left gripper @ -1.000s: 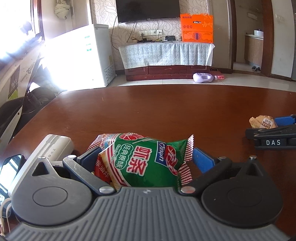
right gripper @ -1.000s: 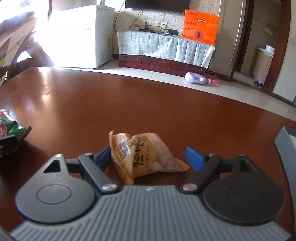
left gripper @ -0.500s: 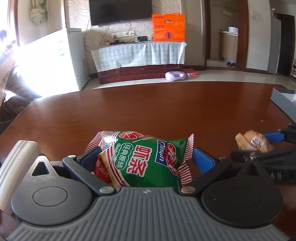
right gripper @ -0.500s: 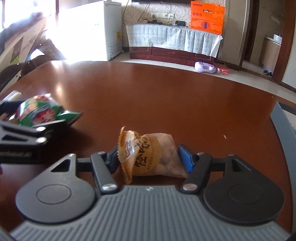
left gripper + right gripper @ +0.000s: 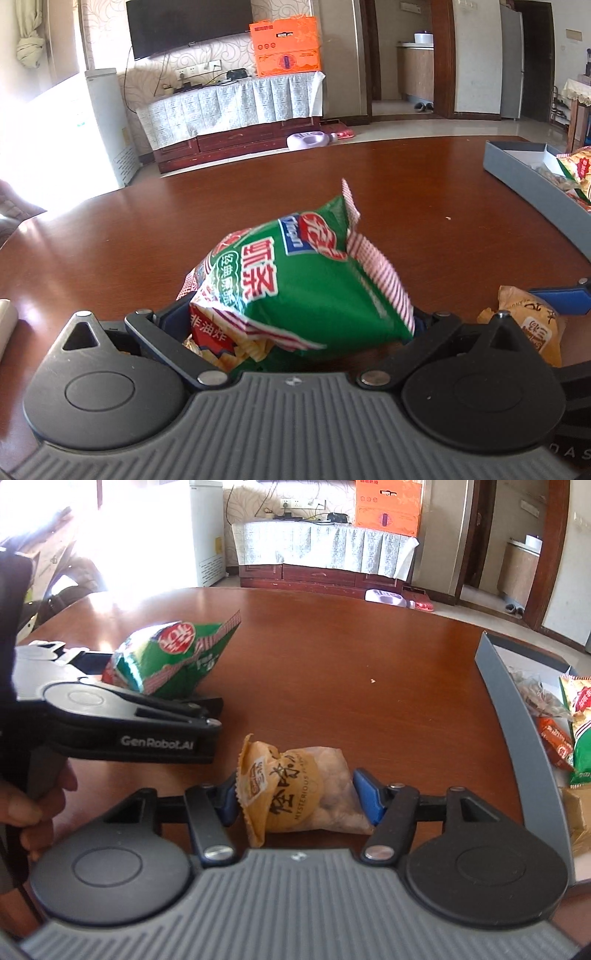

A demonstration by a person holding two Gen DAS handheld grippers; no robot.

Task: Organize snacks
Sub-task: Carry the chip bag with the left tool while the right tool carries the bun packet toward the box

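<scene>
Round wooden table [image 5: 332,657], dark red-brown, glossy, mostly bare in the middle. Grey tray [image 5: 517,716] at its right edge, low straight walls, several crinkly snack packs lying inside (red, green and clear wrappers). Left gripper [image 5: 295,321] is clamped on the green snack bag [image 5: 306,280], a puffy foil pack with red-striped serrated seams, tilted up to the right and held clear of the tabletop. In the right wrist view this gripper sits just left of the right one, a hand [image 5: 33,805] wrapped round its black handle. Right gripper [image 5: 295,797]: blue pads on both sides of the small orange-tan pouch [image 5: 299,790], jaws closing, pads pressing its edges (pouch looks lumpy, half translucent). Nothing stands between the grippers and the tray. One pale crumb [image 5: 373,681] on the bare wood.
</scene>
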